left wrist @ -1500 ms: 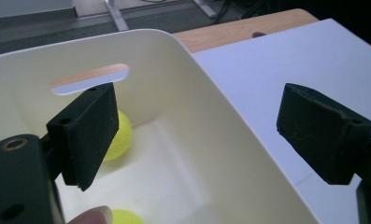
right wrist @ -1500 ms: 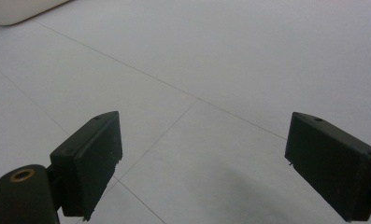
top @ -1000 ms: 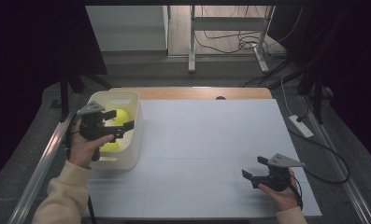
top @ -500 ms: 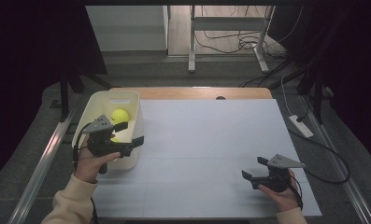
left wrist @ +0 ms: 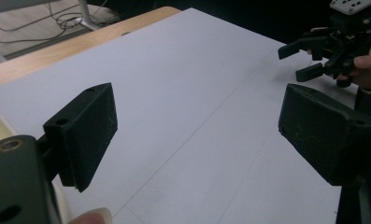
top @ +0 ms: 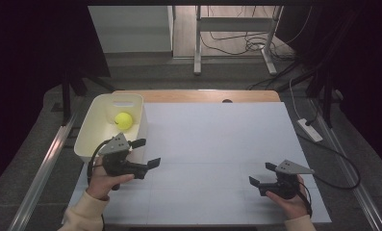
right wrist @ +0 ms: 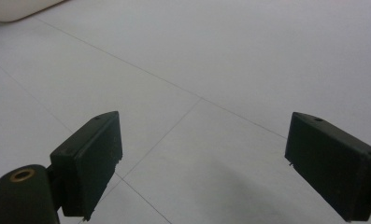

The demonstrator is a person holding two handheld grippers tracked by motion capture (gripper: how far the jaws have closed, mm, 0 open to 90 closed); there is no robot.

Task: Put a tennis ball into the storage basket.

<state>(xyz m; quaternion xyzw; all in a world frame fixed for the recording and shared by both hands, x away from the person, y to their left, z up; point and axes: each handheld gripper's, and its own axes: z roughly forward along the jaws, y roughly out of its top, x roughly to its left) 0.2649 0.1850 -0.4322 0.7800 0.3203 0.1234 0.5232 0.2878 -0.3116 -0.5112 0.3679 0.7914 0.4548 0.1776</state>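
Ball (top: 123,120) in tub (top: 94,126), just beyond left gripper (top: 146,153); jaws spread, empty, above table (top: 217,144).

White table sheet (top: 217,144), wooden table edge (top: 198,95), floor cables (top: 236,45)

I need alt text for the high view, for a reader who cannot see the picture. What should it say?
A person's two hands each hold an open black gripper over a white table: the left gripper beside a cream bin with a yellow ball inside, the right gripper near the front right corner. Behind the table are a dark floor and cables.
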